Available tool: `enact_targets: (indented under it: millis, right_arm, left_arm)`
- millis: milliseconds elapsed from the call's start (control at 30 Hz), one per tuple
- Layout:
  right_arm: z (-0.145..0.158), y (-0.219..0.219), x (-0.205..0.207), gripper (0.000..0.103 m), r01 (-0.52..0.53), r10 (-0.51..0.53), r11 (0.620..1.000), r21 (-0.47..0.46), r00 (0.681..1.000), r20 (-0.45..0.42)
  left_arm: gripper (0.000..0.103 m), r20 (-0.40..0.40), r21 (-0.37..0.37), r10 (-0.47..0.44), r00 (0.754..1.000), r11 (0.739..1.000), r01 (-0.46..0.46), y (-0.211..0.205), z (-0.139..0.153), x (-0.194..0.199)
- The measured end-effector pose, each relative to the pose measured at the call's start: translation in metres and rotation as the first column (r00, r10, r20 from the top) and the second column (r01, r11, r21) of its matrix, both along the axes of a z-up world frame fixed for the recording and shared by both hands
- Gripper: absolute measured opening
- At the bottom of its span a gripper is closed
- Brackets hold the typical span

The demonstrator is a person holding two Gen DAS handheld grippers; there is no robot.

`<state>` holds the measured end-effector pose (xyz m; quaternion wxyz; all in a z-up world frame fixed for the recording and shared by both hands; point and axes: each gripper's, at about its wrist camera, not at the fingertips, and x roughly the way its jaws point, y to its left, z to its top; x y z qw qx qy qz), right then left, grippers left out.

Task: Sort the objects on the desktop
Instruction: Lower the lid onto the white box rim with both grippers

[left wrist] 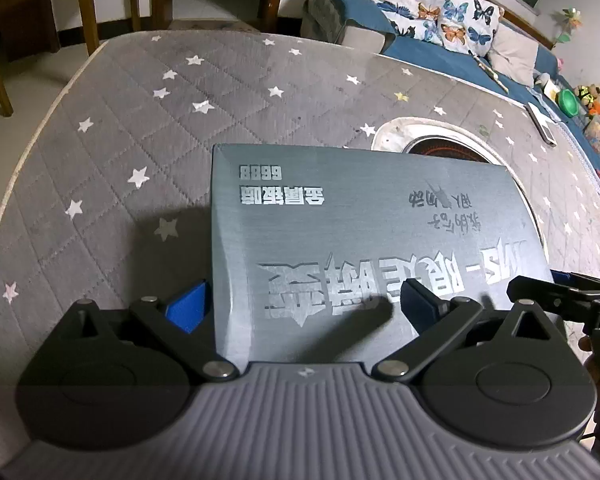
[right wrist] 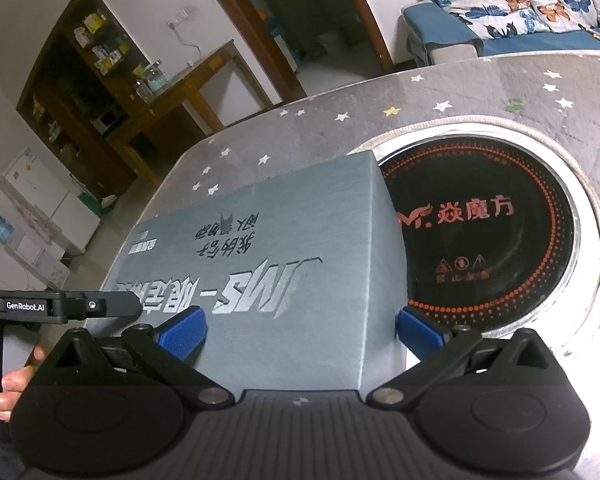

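Both grippers sit at the near end of the grey box [left wrist: 364, 232], one at each near corner. Left gripper [left wrist: 304, 306]: jaws wide, blue pads either side of the box's left part, one pad beside the left wall, the other over the lid w/ printed text. Can't tell if either pad touches; doesn't read as clamped. Right gripper [right wrist: 302, 330]: also wide, straddling the box's right near corner, left pad over the lid, right pad just beside the right wall. No firm hold seen here either.

Judgement: step in hand is getting a two-handed hold on the box to shift it. To do it well: bring both pairs of pads square onto opposite walls, close evenly, lift level so the lid doesn't skew. Box looks like stiff card, probably light; squeeze gently.

Box lies flat on the quilted star-pattern tabletop [left wrist: 140, 120], its right far corner overlapping the rim of the round hob [right wrist: 500, 232] set into the top. That rim is the main snag: lift clear rather than drag.

Left half of the tabletop shows nothing else on it. Beyond: sofa [left wrist: 352, 4] w/ butterfly cushions, wooden shelf unit [right wrist: 84, 92], well apart, not in the way.
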<state>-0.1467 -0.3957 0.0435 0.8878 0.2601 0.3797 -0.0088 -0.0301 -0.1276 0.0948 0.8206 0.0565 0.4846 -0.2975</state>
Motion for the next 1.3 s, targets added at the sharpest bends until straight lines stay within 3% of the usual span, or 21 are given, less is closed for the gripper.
enact_targets:
  millis: [1300]
  right_arm:
    - [-0.011,0.010,0.006,0.103,0.014,-0.015,0.997,-0.072,1.000,-0.012]
  left_arm:
    - [0.100,-0.002,0.018,0.042,0.999,0.999,-0.042,0.001,-0.018,0.009]
